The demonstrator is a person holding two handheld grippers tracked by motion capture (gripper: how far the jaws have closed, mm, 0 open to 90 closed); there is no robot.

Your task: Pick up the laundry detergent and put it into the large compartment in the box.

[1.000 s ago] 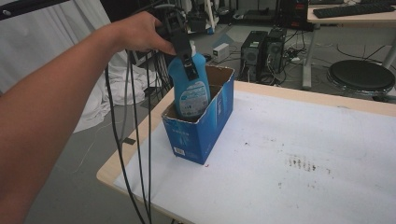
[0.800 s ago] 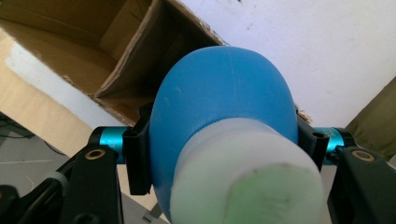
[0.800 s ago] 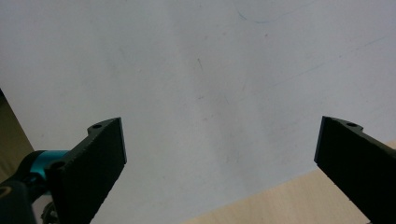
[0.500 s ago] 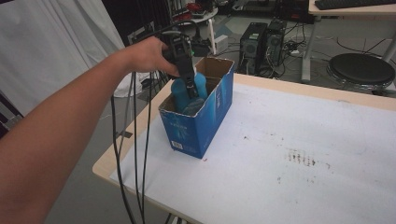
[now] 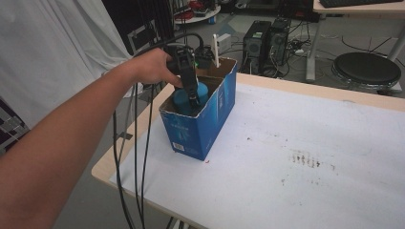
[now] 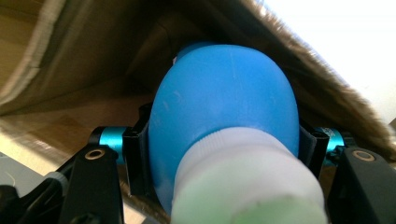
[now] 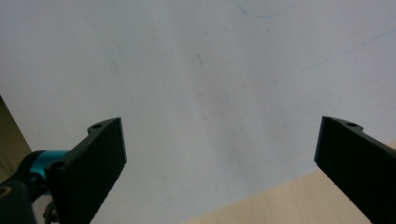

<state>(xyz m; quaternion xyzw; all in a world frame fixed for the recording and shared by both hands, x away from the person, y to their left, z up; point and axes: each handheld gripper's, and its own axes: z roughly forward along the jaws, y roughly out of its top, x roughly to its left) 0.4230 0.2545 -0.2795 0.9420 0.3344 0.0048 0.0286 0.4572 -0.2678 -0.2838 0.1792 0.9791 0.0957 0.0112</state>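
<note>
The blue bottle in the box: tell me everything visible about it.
The blue bottle looks like smooth, rounded plastic with a white ribbed screw cap, the cap end toward the left gripper view's camera. The left tongs are clamped on its sides just behind the cap. It sits partly inside the open blue cardboard box, its far end against the brown inner walls.

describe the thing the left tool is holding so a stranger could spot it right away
On the white-topped table, find the open blue box at its far left corner. Inside it, clamped by the left tool, is a blue bottle: rounded and plastic, with a white cap.
</note>
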